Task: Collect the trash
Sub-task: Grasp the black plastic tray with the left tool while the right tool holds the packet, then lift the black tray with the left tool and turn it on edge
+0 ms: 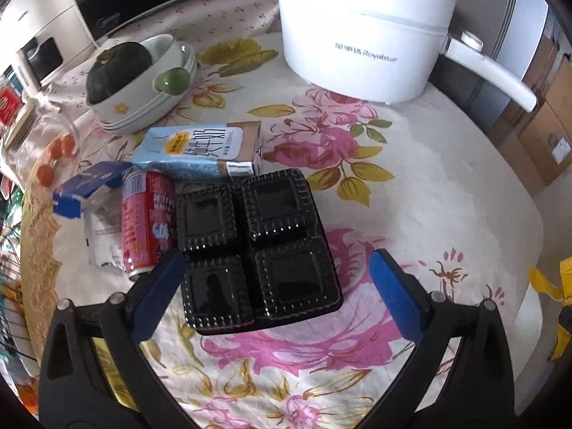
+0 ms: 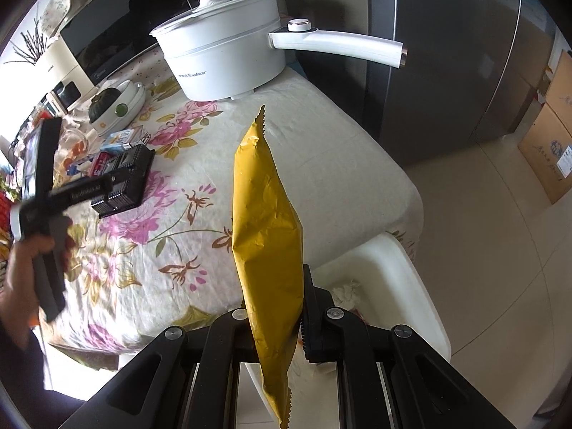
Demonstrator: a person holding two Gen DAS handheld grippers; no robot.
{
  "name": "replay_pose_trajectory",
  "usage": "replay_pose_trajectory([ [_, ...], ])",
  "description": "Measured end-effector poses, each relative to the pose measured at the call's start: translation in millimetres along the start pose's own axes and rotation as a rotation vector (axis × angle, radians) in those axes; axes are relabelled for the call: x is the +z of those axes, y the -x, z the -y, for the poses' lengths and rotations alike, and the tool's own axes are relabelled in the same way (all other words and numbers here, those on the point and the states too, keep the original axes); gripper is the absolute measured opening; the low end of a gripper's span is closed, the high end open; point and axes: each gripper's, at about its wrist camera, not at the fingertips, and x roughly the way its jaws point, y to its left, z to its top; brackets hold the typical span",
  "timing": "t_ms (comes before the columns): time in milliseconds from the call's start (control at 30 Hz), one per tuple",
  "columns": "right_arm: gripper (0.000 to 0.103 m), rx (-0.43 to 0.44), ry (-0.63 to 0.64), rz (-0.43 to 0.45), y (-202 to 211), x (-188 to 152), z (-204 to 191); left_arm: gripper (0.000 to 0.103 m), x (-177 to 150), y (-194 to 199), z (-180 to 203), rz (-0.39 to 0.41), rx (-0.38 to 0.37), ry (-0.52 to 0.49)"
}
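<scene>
The left gripper (image 1: 275, 279) hovers over the flowered tablecloth (image 1: 411, 193) with its blue-padded fingers (image 1: 391, 296) spread wide and nothing between them. The black four-cell plastic tray (image 1: 259, 246) lies flat on the cloth directly ahead of it, its near end reaching in between the two fingertips; whether either pad touches the tray cannot be told.

At about 10 o'clock from the tray lies a red drink can (image 1: 146, 221) on its side, just beside the tray's left edge. At 12 o'clock from the tray, a light-blue milk carton (image 1: 200, 152) lies flat, its near edge touching or nearly touching the tray's far rim. Left of the can sits a torn blue-and-white carton (image 1: 85, 193).

Farther back at 11 o'clock stands a stack of white bowls (image 1: 150, 103) holding a dark green squash (image 1: 116, 71). At 1 o'clock, well apart from the trash, stands a white electric pot (image 1: 361, 32) with a long handle.

In the right wrist view, the right gripper (image 2: 273, 318) is pinched on a yellow snack bag (image 2: 266, 228), which stands on edge between the fingers, its serrated top pointing toward 12 o'clock. Below and to the right of that gripper, off the table's edge, sits a white bin (image 2: 397, 286) with crumpled paper (image 2: 345, 293) inside. The bag's lower part hangs above the bin's near rim.
</scene>
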Motion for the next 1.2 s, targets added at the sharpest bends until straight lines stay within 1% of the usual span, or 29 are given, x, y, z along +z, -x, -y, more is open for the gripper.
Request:
replay_pose_trajectory([
  [100,0.012,-0.003,-0.011,-0.005,-3.5,2.8,3.5,0.102,17.4,-6.0,4.7,0.005,0.02,-0.072],
  [133,0.012,-0.002,-0.017,-0.006,-4.2,3.6,5.2,0.102,22.6,-12.6,6.0,-0.013,0.036,-0.09],
  [200,0.012,-0.002,-0.027,-0.007,-5.1,4.7,8.4,0.102,27.2,-26.9,6.8,-0.066,0.018,-0.101],
  [267,0.012,-0.006,-0.028,-0.008,-6.2,5.5,10.8,0.097,23.6,-38.8,9.6,-0.119,-0.037,-0.102],
  [300,0.012,-0.008,-0.028,-0.009,-6.9,5.5,11.9,0.097,20.4,-36.5,14.8,-0.087,-0.018,-0.133],
  [333,0.012,-0.01,-0.03,-0.01,-7.3,5.5,12.8,0.097,16.1,-34.4,20.4,-0.075,-0.05,-0.164],
  [367,0.012,-0.012,-0.031,-0.012,-7.8,5.6,14.0,0.097,11.9,-31.0,25.1,-0.058,-0.06,-0.187],
  [433,0.012,-0.017,-0.035,-0.015,-9.1,5.3,15.6,0.094,2.9,-24.0,31.4,-0.049,-0.095,-0.21],
  [500,0.012,-0.016,-0.04,-0.018,-9.7,4.9,16.0,0.089,-6.7,-14.2,35.8,-0.036,-0.133,-0.233],
  [533,0.012,-0.011,-0.043,-0.018,-9.2,4.8,15.4,0.081,-12.8,-9.7,38.6,-0.041,-0.17,-0.247],
  [567,0.013,-0.007,-0.043,-0.016,-8.0,4.6,14.0,0.073,-20.9,-7.2,40.6,-0.064,-0.207,-0.243],
  [700,0.013,0.004,-0.035,0.001,0.0,4.2,6.2,0.073,-48.7,6.2,52.9,-0.054,-0.205,-0.316],
  [800,0.013,0.015,-0.027,0.017,7.4,1.8,-1.5,0.073,-67.6,18.8,57.4,-0.072,-0.251,-0.341],
  [900,0.013,0.021,-0.017,0.032,13.3,-0.5,-8.1,0.073,-85.0,29.9,60.9,-0.098,-0.272,-0.369],
  [967,0.013,0.027,-0.016,0.039,17.5,-2.6,-10.7,0.073,-96.7,36.2,60.9,-0.106,-0.27,-0.374],
  [1067,0.013,0.034,-0.016,0.048,23.5,-5.2,-12.3,0.073,-112.6,44.8,50.6,-0.111,-0.267,-0.36],
  [1200,0.013,0.037,-0.012,0.054,28.7,-11.1,-14.5,0.073,-137.6,55.0,47.5,-0.099,-0.256,-0.359],
])
